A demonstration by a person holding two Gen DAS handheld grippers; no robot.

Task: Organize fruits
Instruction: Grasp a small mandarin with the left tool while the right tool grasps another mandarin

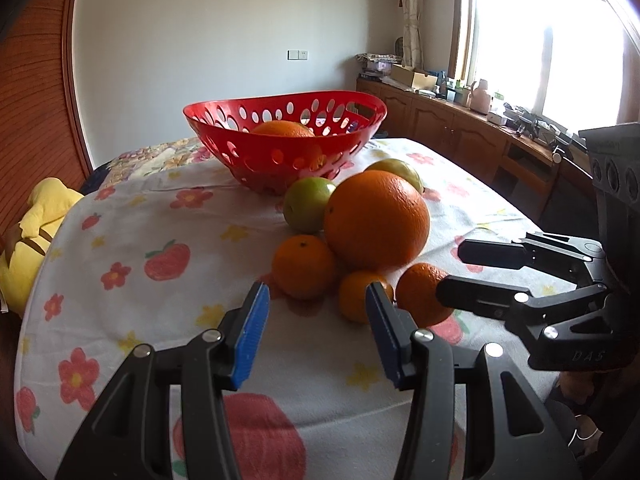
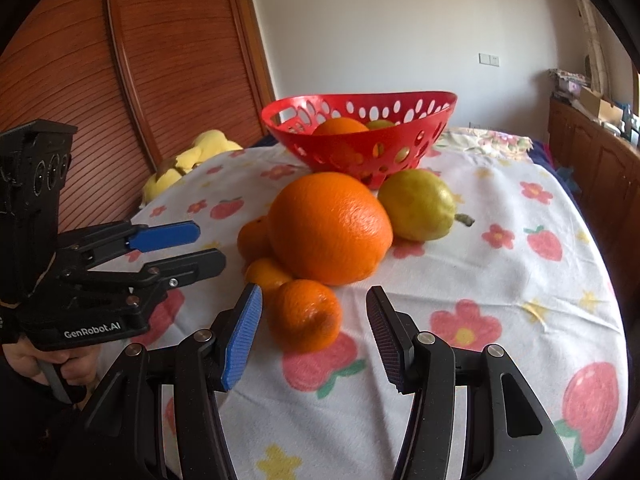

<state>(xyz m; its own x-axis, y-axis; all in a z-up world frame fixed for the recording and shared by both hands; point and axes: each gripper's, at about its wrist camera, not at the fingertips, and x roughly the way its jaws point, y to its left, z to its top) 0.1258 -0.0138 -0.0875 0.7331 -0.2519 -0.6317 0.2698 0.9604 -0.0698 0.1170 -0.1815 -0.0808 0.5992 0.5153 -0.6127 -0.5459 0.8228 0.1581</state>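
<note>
Nearest, the right gripper (image 2: 314,336) stands wide open with a small mandarin (image 2: 306,316) sitting between its spread fingers, untouched — seemingly lined up to take that fruit first, since it lies at the cluster's front edge. The left gripper (image 1: 318,336) is likewise wide and empty, hovering before two more small mandarins (image 1: 304,266) on the flowered cloth of the surface (image 1: 132,232); in its view the right gripper's black fingers bracket the rightmost mandarin. Behind these sits the big orange (image 2: 330,228), pressed against the small ones, so it is probably best left until they are cleared. A green round fruit (image 1: 308,204) rests to its left, and a pear (image 2: 416,204) lies on its side to the right, long axis roughly level, stem pointing right, away from the orange. Farthest, the red perforated basket (image 2: 420,136) already holds an orange — likely where the rest belong.
</note>
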